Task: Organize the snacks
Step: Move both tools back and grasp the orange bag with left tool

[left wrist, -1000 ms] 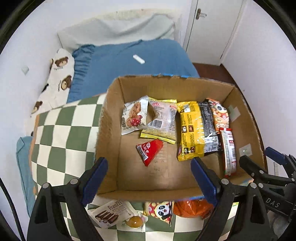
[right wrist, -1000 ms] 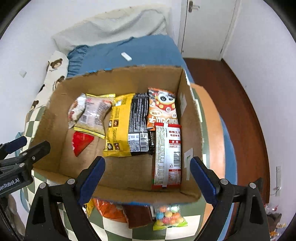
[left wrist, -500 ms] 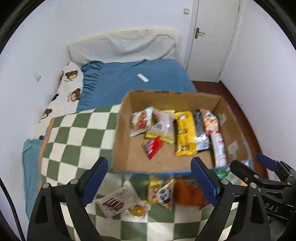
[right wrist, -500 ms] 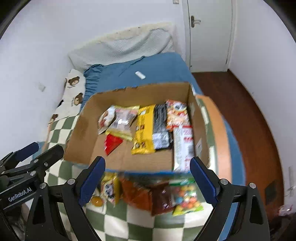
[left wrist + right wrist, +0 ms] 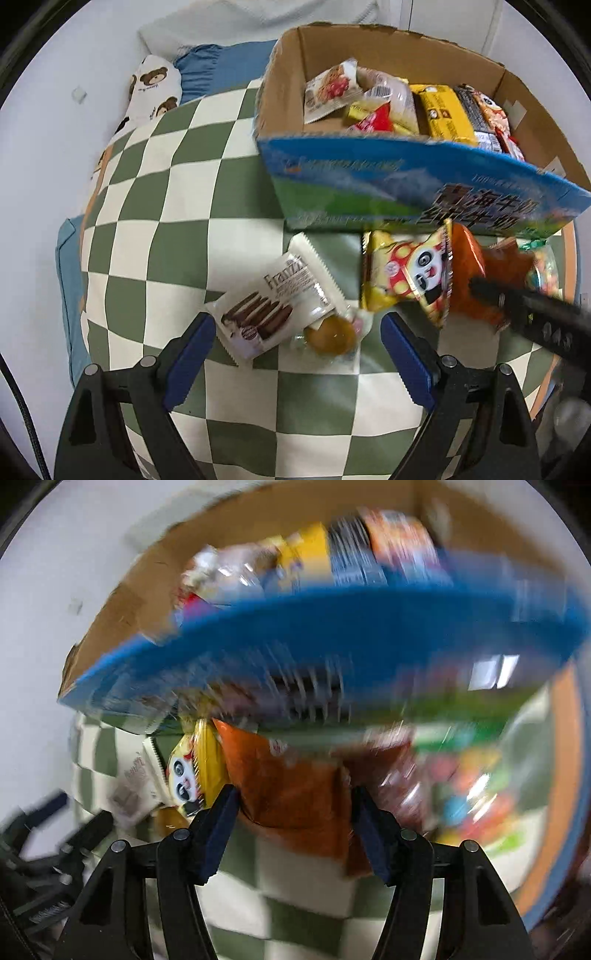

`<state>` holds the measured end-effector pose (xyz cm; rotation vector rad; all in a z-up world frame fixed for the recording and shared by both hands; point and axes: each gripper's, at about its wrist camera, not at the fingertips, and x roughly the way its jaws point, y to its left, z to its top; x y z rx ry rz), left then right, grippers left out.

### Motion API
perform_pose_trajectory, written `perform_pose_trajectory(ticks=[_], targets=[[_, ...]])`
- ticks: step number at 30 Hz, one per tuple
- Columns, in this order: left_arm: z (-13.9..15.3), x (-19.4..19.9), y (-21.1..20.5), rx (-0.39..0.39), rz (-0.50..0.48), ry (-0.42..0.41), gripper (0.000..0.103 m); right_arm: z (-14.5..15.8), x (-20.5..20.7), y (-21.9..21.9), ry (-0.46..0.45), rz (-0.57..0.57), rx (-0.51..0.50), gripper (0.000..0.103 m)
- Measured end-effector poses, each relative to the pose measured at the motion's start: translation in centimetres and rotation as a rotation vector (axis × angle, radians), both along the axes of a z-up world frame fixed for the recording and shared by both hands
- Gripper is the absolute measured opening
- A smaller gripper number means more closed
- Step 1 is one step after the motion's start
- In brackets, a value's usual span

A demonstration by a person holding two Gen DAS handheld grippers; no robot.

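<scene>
Several packets already lie in the cardboard box (image 5: 424,155), upper right of frame. Left outside on the checkered blanket (image 5: 166,206): Franzzi biscuit pack (image 5: 273,306), amber jelly cup (image 5: 330,334), panda snack (image 5: 410,273), orange bag (image 5: 291,786), candy bag (image 5: 543,269). Left gripper (image 5: 297,354) wide, empty, near the biscuits. Right gripper (image 5: 293,816) narrowing around the orange bag; contact unclear through blur.

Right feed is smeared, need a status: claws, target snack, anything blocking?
Left claw open over the Franzzi pack and jelly cup. Right claw open, straddling the orange bag. Box wall close behind.
</scene>
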<state>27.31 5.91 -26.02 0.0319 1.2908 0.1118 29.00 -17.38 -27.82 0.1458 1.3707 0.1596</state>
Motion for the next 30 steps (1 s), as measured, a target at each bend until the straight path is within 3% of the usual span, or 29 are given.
perform_pose_trajectory(ticks=[3, 5, 11, 15, 19, 20, 21, 28, 29, 30], targets=[[-0.5, -0.8, 0.4, -0.042, 0.019, 0.024, 0.092, -1.5, -2.3, 0.5, 0.144, 0.019, 0.162, 0.065], [-0.7, -1.3, 0.2, -0.099, 0.027, 0.057, 0.092, -1.3, -4.0, 0.6, 0.171, 0.053, 0.181, 0.066], [-2.2, -0.9, -3.2, -0.278, 0.012, 0.143, 0.092, 3.3, -5.1, -4.1, -0.023, -0.025, 0.067, 0.073], [-4.5, 0.5, -6.5, -0.393, 0.003, 0.233, 0.092, 4.1, -3.5, -7.0, -0.072, -0.074, -0.018, 0.073], [-8.0, 1.6, -8.9, -0.424, 0.013, 0.317, 0.089, 4.1, -2.0, -7.6, -0.095, -0.037, -0.103, 0.071], [-8.5, 1.7, -9.1, -0.417, 0.028, 0.313, 0.07, 3.9, -1.7, -7.2, -0.097, -0.024, -0.116, 0.071], [-8.9, 1.7, -9.0, -0.41, 0.039, 0.304, 0.063, 3.9, -1.2, -6.8, -0.097, -0.005, -0.125, 0.071], [-9.2, -1.3, -7.3, -0.27, 0.023, 0.276, 0.054, 1.0, 1.4, -2.7, -0.071, 0.136, -0.225, 0.071], [-9.4, -1.7, -6.9, -0.259, 0.026, 0.277, 0.054, 0.7, 1.5, -2.2, -0.074, 0.149, -0.237, 0.068], [-9.6, -2.0, -6.7, -0.253, 0.029, 0.28, 0.055, 0.2, 1.6, -1.5, -0.068, 0.173, -0.242, 0.057]])
